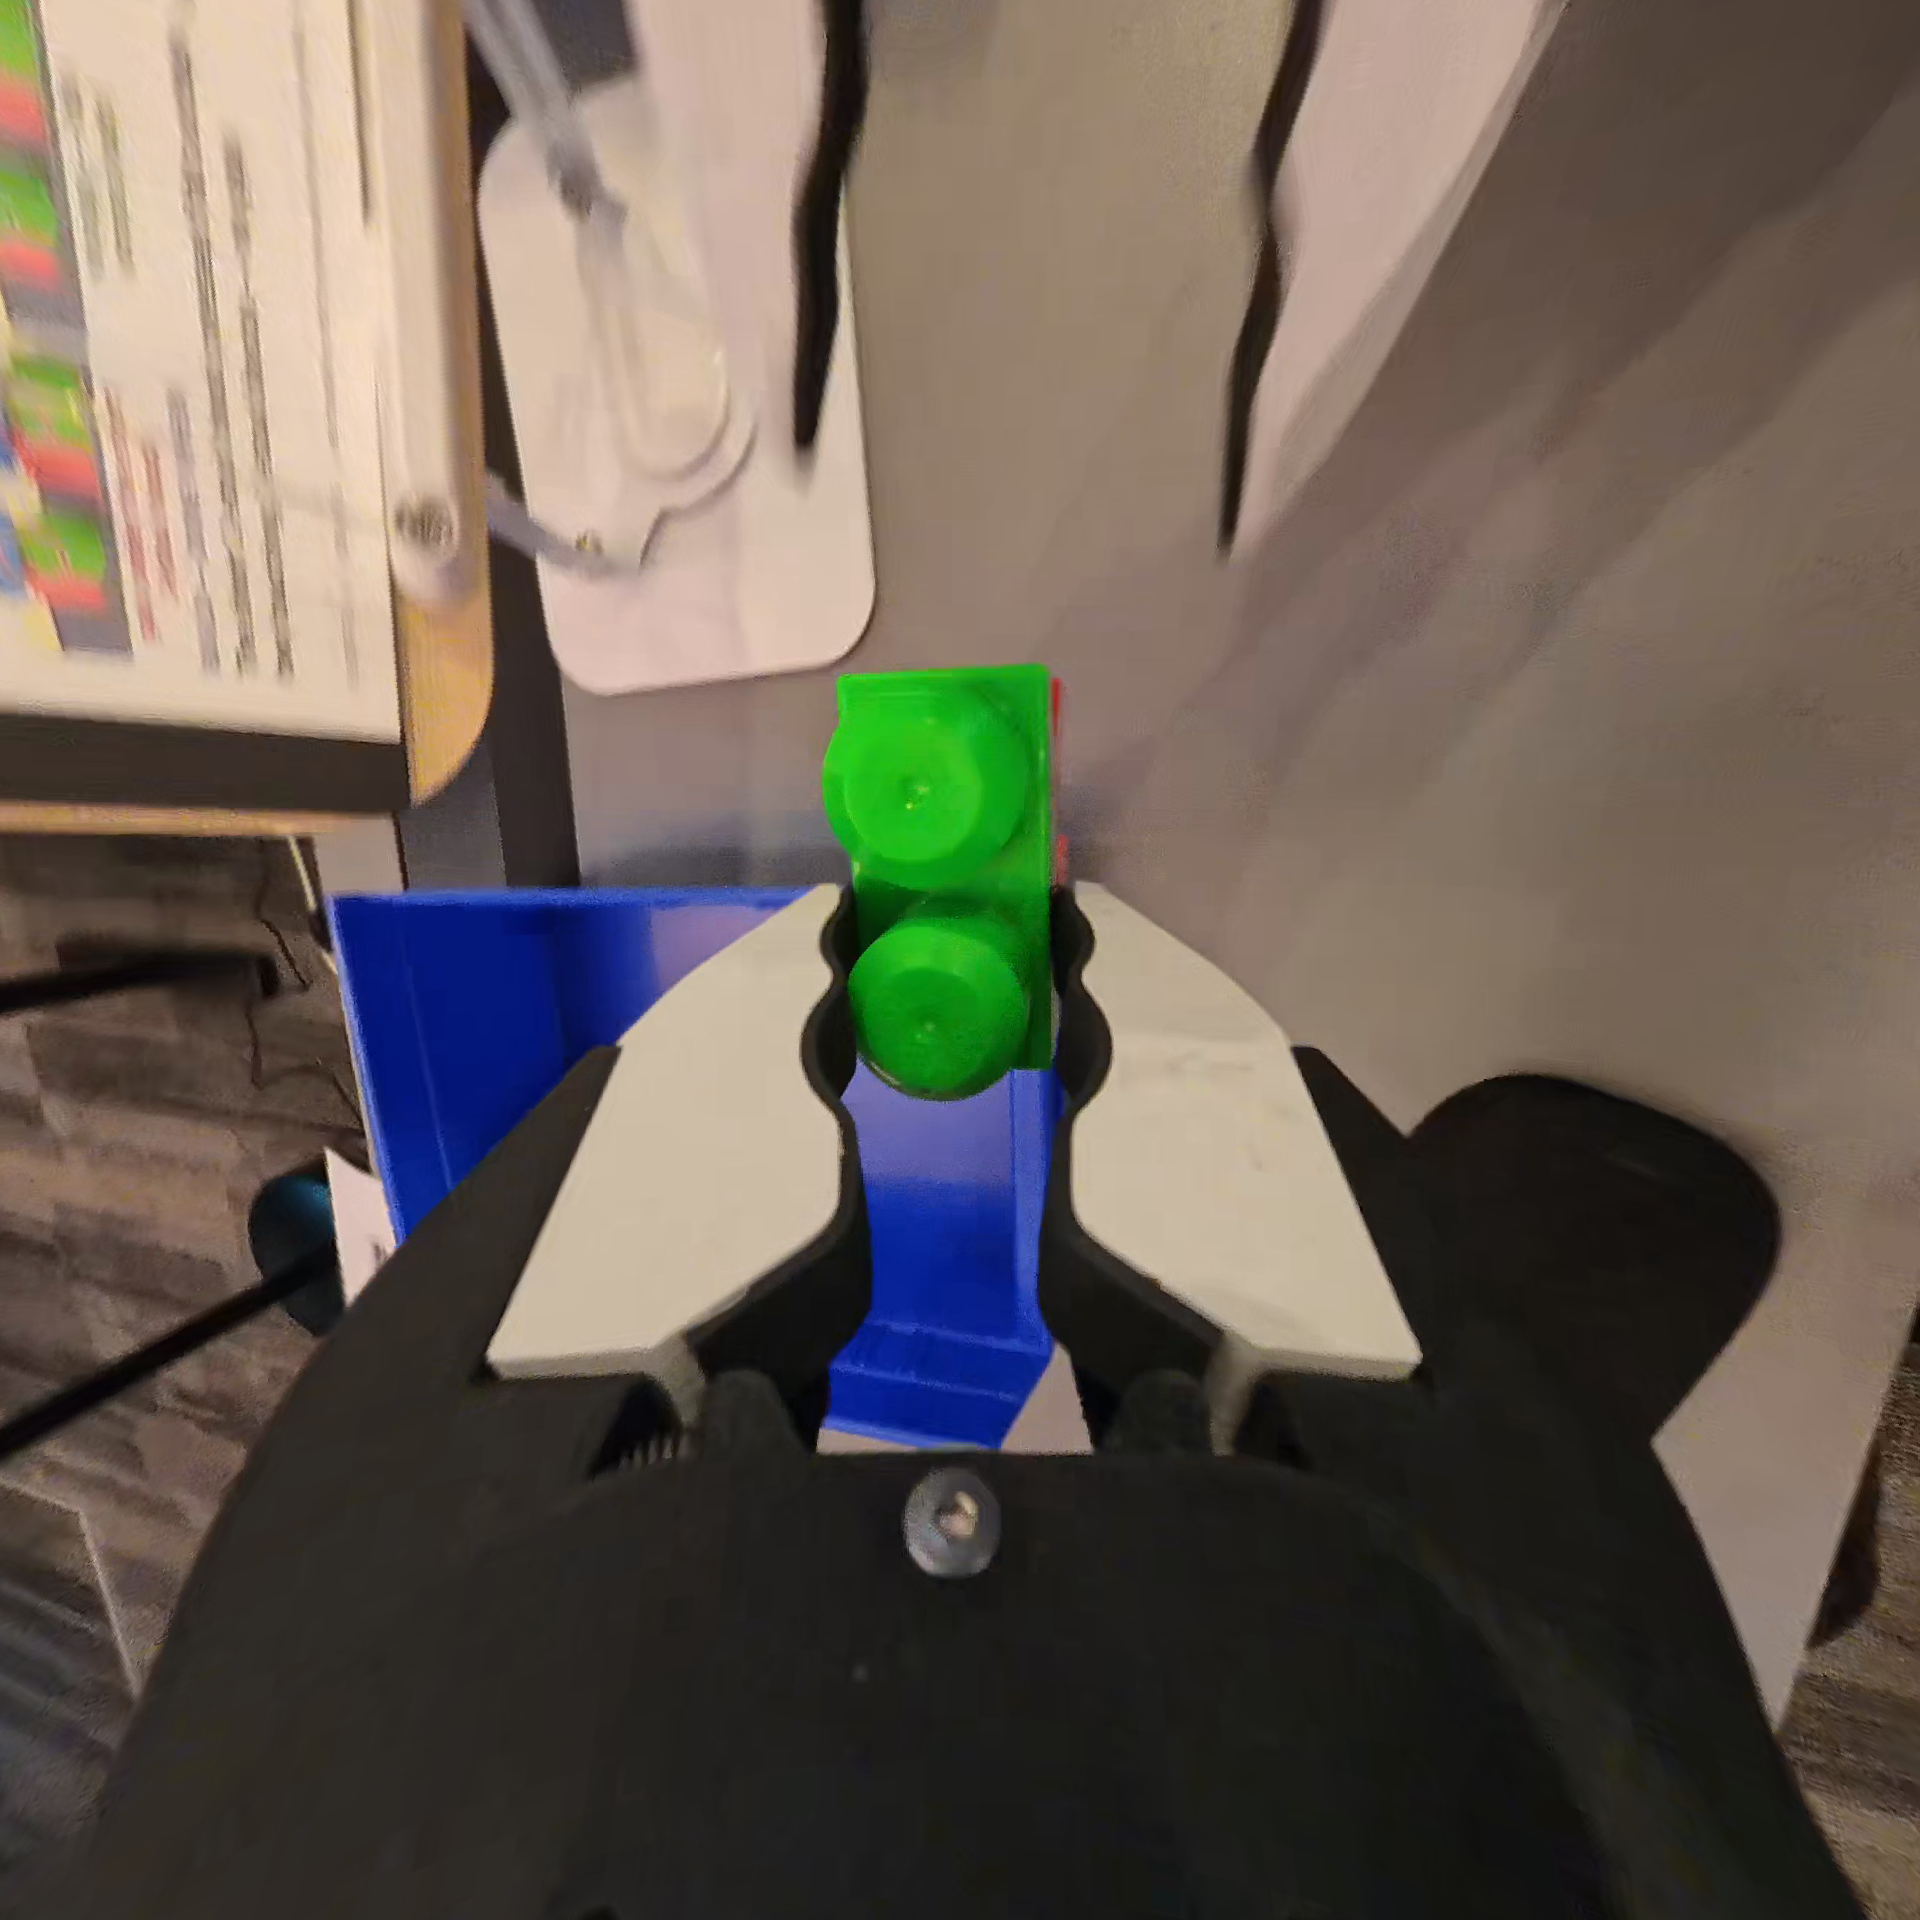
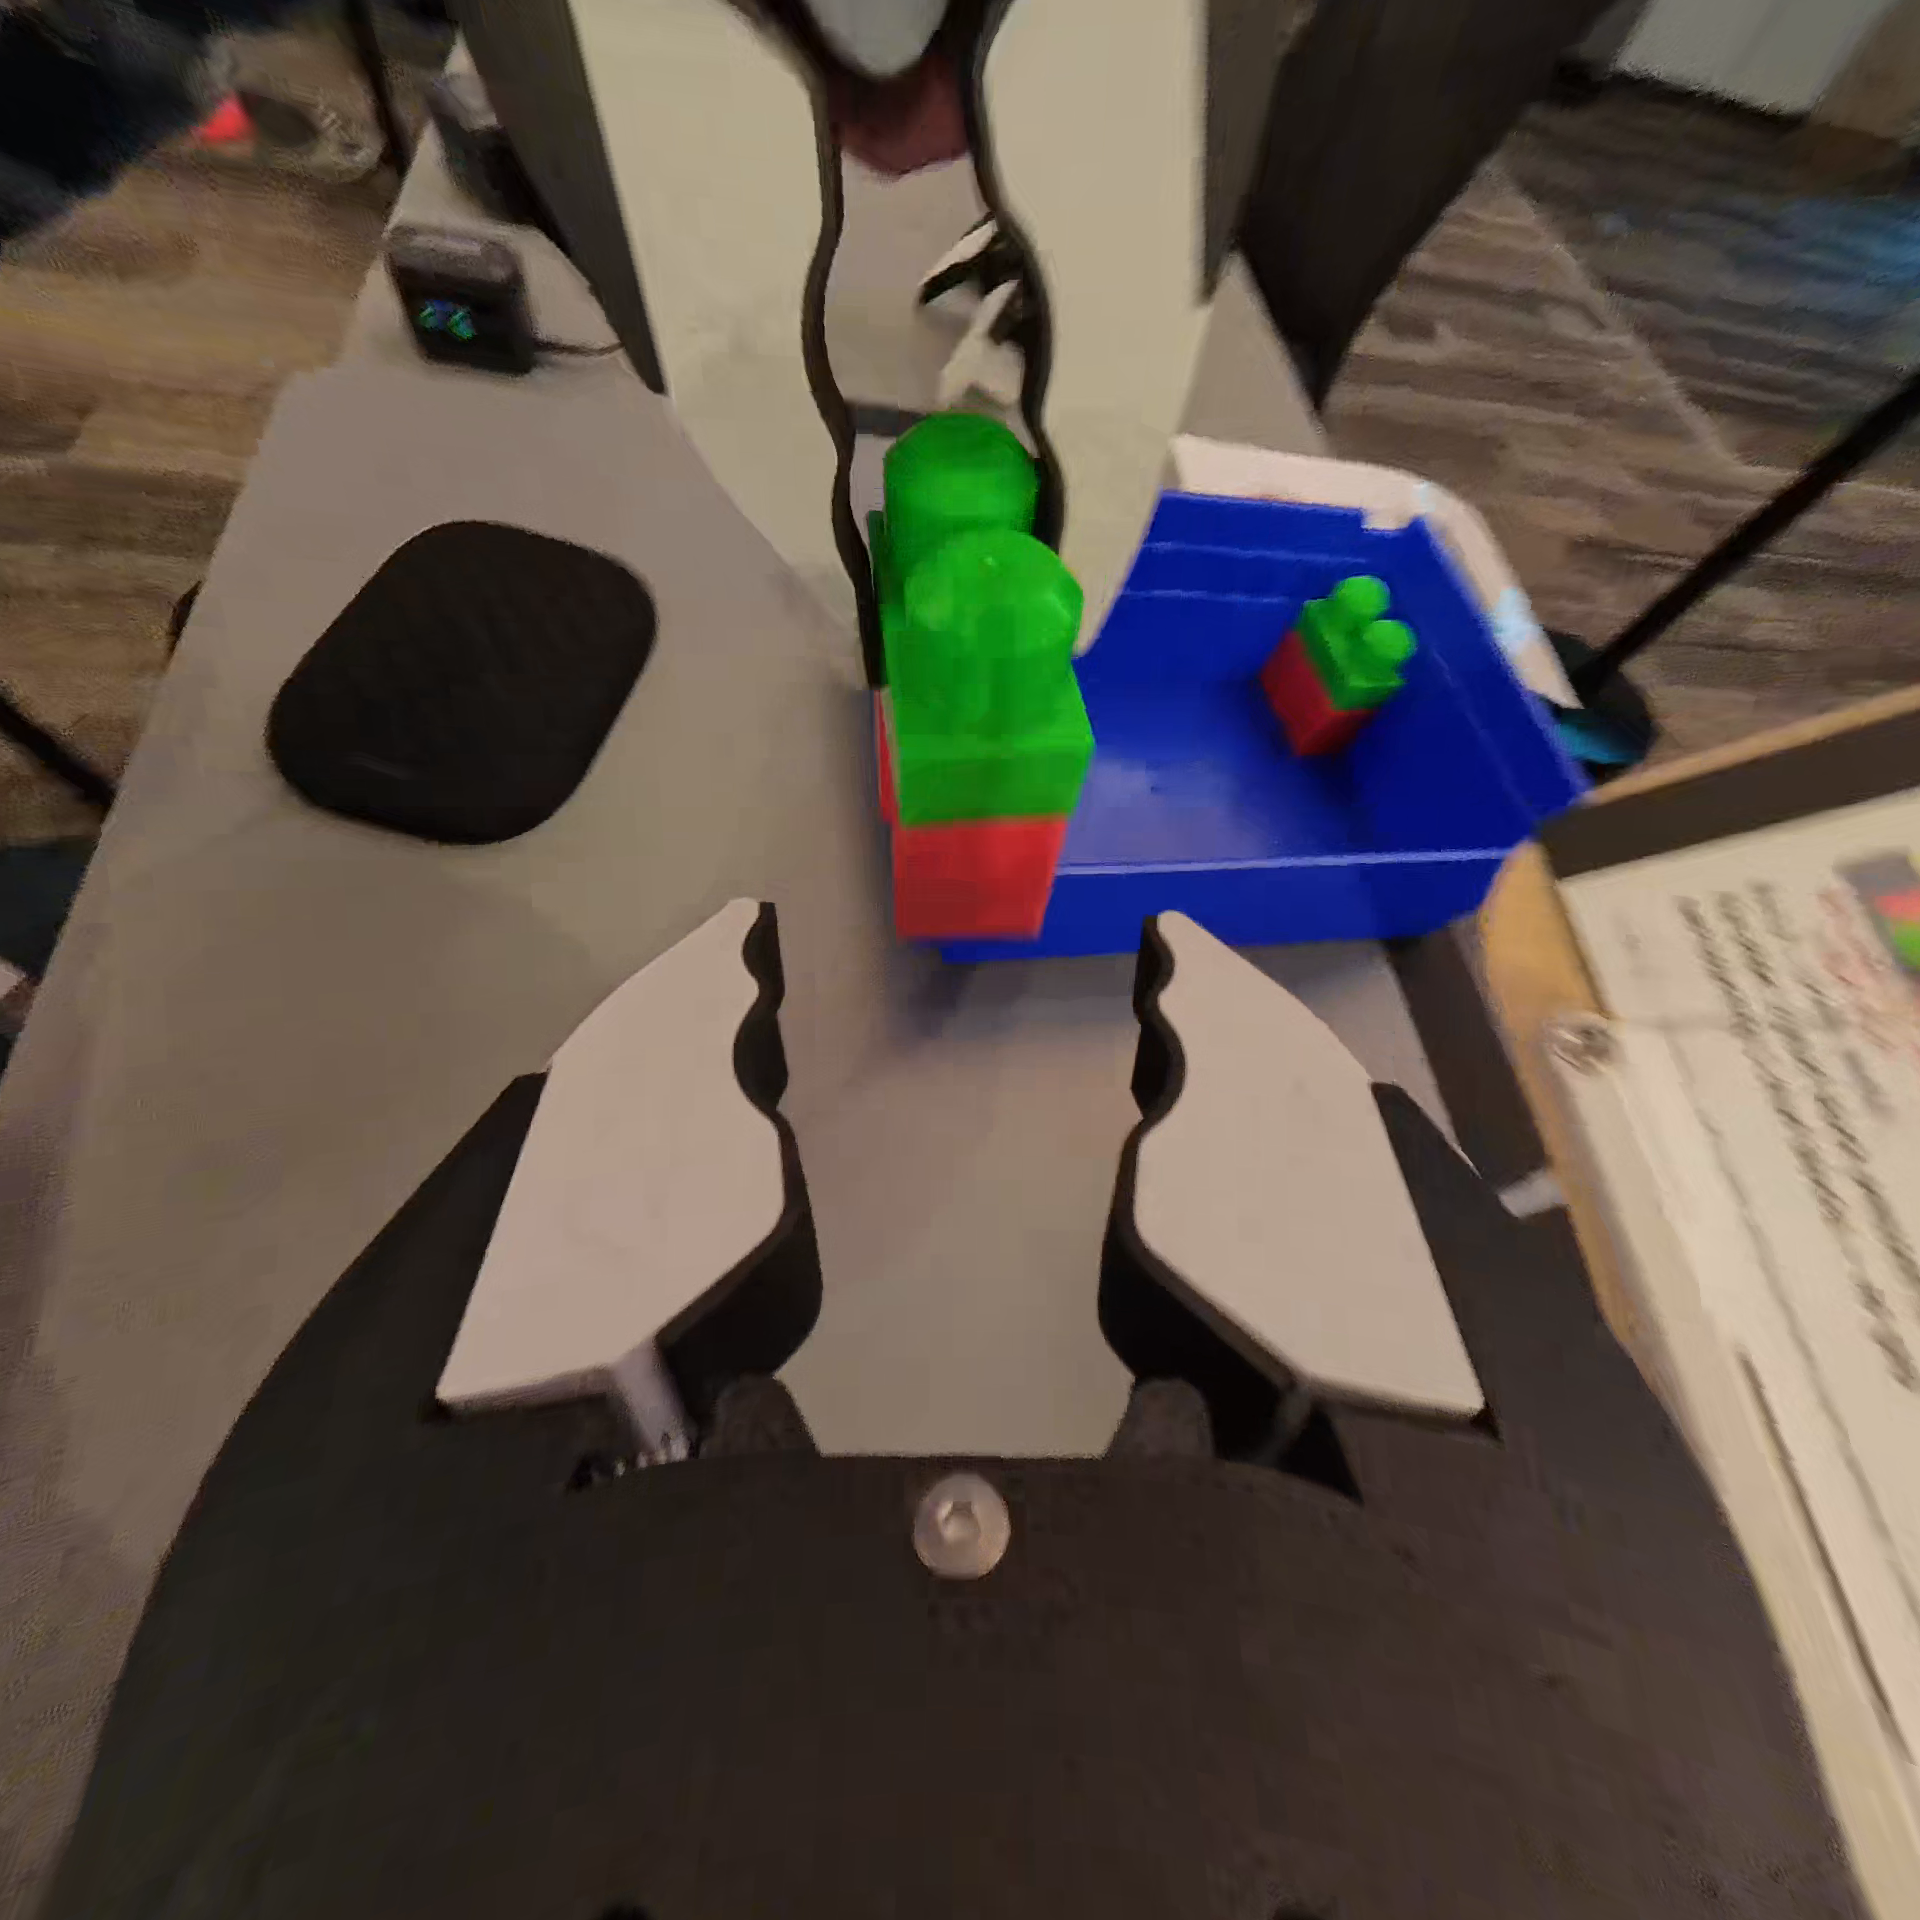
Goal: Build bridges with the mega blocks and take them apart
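My left gripper [image 1: 951, 935] is shut on a green two-stud block [image 1: 935, 831], with both pads pressed on its sides. A red block is joined under the green one and shows as a thin red edge [image 1: 1058, 727]. In the right wrist view, the left gripper [image 2: 945, 468] reaches in from the top. It holds the green block [image 2: 977, 665] and red block [image 2: 977, 873] stack at the near left corner of the blue bin [image 2: 1247, 883]. A second small green and red stack [image 2: 1340, 665] lies tilted inside the bin. My right gripper [image 2: 956, 935] is open and empty, just in front of the held stack.
The grey table [image 2: 416, 987] carries a black pad [image 2: 457, 675] on the left and a small black device [image 2: 462, 301] at the far left. A printed sheet on a wooden board [image 2: 1766, 1091] lies on the right. The blue bin [image 1: 499, 1039] shows below my left fingers. The gap from one gripper's tips to the other's is roughly 6 cm.
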`<state>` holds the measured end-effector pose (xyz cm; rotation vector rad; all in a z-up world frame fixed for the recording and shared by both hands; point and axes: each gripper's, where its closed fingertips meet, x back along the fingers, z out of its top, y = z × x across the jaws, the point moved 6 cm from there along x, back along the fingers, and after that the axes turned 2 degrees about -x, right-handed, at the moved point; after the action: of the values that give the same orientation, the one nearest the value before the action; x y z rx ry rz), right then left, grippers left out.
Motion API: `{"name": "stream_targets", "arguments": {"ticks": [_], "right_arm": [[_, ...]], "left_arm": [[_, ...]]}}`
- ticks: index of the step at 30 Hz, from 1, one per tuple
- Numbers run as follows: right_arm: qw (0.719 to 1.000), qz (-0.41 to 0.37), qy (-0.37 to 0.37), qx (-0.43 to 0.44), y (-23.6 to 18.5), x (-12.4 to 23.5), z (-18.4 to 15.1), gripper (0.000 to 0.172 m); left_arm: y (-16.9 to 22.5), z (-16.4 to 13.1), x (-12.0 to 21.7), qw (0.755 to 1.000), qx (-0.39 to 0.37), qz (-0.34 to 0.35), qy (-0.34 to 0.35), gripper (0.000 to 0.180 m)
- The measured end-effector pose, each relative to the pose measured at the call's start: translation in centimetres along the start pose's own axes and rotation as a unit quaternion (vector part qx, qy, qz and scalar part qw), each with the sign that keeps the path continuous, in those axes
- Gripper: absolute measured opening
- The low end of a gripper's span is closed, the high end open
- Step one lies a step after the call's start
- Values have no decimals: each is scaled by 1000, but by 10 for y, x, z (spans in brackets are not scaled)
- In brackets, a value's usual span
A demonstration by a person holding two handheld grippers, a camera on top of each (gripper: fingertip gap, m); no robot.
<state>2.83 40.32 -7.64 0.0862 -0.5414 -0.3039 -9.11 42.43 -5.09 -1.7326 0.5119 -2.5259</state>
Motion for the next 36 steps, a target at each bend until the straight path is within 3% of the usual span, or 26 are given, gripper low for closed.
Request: {"name": "stream_targets", "arguments": {"ticks": [3,7,10,12,15,18,20,24,27,36], "right_arm": [[999,29,-25,24,-15,-16,4,44],[1000,17,24,8,-15,-4,7,40],[986,35,125,-109,3,19,10,40],[947,75,234,-209,16,38,12,40],[855,163,365,-329,29,56,8,40],[795,216,422,-380,27,53,2,40],[776,238,435,-390,18,47,2,40],[752,268,451,-400,2,39,2,40],[747,286,444,-404,-9,30,1,40],[735,332,423,-412,-21,21,-6,40]], "left_arm": [[19,33,14,999,-30,-16,25,35],[19,51,23,999,-43,6,28,36],[6,58,35,991,-38,117,49,70],[5,67,48,973,-24,196,119,89],[11,79,55,915,-7,325,237,104],[21,88,39,852,-21,460,251,108],[25,92,20,832,-22,499,243,103],[29,94,-11,824,-40,517,229,106],[32,93,-12,804,-58,539,243,96],[41,85,-13,813,-82,504,280,79]]}}
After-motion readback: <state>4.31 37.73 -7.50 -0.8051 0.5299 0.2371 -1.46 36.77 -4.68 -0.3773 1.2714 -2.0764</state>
